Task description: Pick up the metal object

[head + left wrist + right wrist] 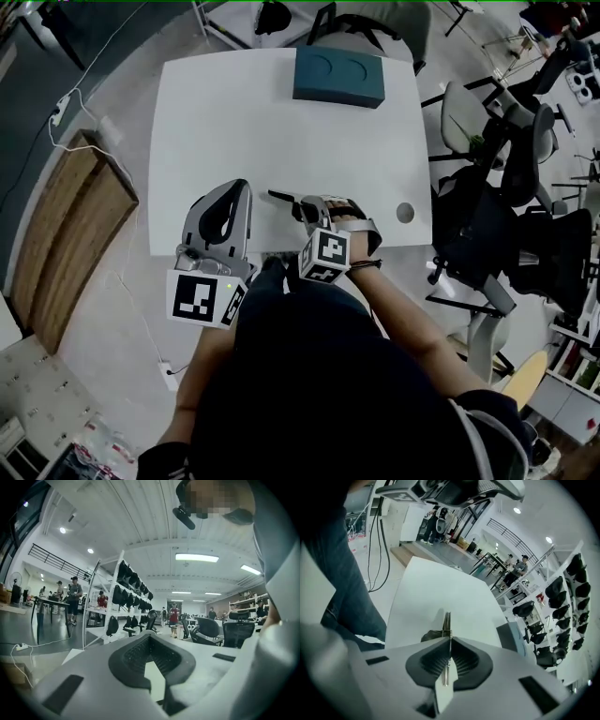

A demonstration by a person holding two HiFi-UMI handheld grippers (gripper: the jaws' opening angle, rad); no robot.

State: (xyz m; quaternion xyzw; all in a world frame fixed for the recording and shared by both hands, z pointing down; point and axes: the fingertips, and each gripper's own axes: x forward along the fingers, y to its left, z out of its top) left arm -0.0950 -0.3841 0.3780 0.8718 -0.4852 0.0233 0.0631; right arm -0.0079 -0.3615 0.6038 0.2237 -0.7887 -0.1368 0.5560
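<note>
**Grip on a thin strip.** The right tool point(449, 641) is clamped on the metal object point(447, 620). This is a flat, narrow strip, seen edge-on at centre frame in the right gripper view. Its free end projects beyond the ribbed black pads point(429, 660), above the white desk point(234, 112). In the head view it sits at lower centre, near the desk's front edge; whether it has cleared the surface cannot be told. The left tool point(152, 660), at lower left of the head view, has its jaws apart with nothing between them.

**Judgement.** Smooth, hard metal held across so little thickness may pivot or slip. The lift is best made straight up and slowly, with a constant squeeze and the strip level.

**Materials.** The desk top is matt and smooth. A teal box point(337, 77) with two round recesses sits at upper centre.
</note>
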